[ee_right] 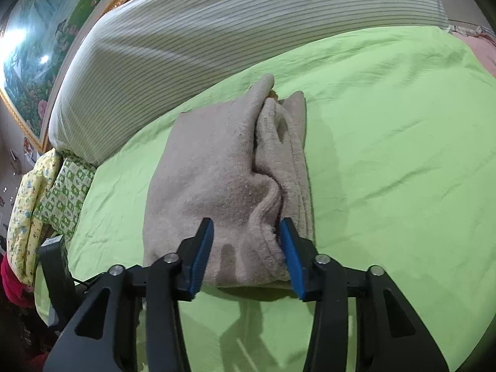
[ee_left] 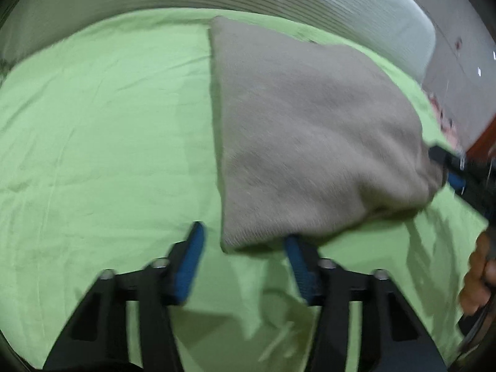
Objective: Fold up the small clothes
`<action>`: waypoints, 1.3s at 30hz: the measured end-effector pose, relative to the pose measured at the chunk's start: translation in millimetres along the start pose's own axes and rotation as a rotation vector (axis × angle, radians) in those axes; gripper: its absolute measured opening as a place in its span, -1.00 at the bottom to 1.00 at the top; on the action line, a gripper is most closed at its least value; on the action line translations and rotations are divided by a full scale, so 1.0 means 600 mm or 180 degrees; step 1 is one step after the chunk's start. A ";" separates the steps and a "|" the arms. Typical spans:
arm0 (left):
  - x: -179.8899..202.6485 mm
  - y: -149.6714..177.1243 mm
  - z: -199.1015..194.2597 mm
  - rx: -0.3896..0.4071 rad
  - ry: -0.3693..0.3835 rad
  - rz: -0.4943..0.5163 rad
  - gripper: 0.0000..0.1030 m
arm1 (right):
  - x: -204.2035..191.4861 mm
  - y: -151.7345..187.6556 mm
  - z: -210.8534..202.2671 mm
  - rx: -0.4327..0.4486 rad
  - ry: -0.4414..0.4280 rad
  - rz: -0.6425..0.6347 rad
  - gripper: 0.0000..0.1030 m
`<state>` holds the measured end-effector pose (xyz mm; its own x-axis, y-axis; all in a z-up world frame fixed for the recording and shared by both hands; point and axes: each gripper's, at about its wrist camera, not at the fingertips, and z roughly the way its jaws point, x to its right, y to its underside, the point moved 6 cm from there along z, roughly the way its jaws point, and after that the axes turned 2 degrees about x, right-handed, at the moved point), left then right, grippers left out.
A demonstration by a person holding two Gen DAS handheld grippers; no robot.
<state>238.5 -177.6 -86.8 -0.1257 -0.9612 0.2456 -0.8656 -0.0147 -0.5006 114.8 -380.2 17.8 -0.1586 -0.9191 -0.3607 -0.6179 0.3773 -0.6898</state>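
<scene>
In the right wrist view the right gripper (ee_right: 246,248) hovers with its blue pads moderately apart over the near edge of the folded beige garment (ee_right: 223,167); the pads straddle the loose top flap but do not press it. In the left wrist view the left gripper (ee_left: 243,260) stands just as partly open at the garment's near left corner, the cloth draping over its right pad while the left pad sits clear on the green sheet (ee_left: 93,124). The garment's long axis runs away from both toward the striped pillow (ee_right: 217,24); no container shows.
</scene>
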 end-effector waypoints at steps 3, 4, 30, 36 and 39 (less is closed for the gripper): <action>-0.007 -0.008 0.010 -0.0011 0.0027 -0.0030 -0.71 | 0.001 0.001 0.000 -0.0028 0.0016 0.0008 -0.27; -0.007 -0.009 0.008 0.0017 -0.0013 -0.0036 -0.78 | -0.001 0.001 0.001 -0.0044 0.0012 -0.0002 -0.41; -0.057 -0.071 -0.067 0.0027 0.0432 -0.0387 0.33 | 0.001 -0.096 0.028 0.0159 0.0187 -0.0138 0.62; -0.061 -0.109 -0.014 -0.0124 0.0687 -0.0666 0.49 | 0.023 -0.109 0.111 -0.0126 0.0228 -0.0155 0.62; -0.061 -0.122 0.001 -0.0123 0.0662 -0.0688 0.54 | 0.046 -0.109 0.135 -0.0214 0.0143 -0.0009 0.62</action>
<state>307.1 -141.7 -59.7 -0.0297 -0.8598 0.5098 -0.9003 -0.1986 -0.3872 213.1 -421.0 1.9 -0.1903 -0.9249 -0.3293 -0.6685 0.3677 -0.6464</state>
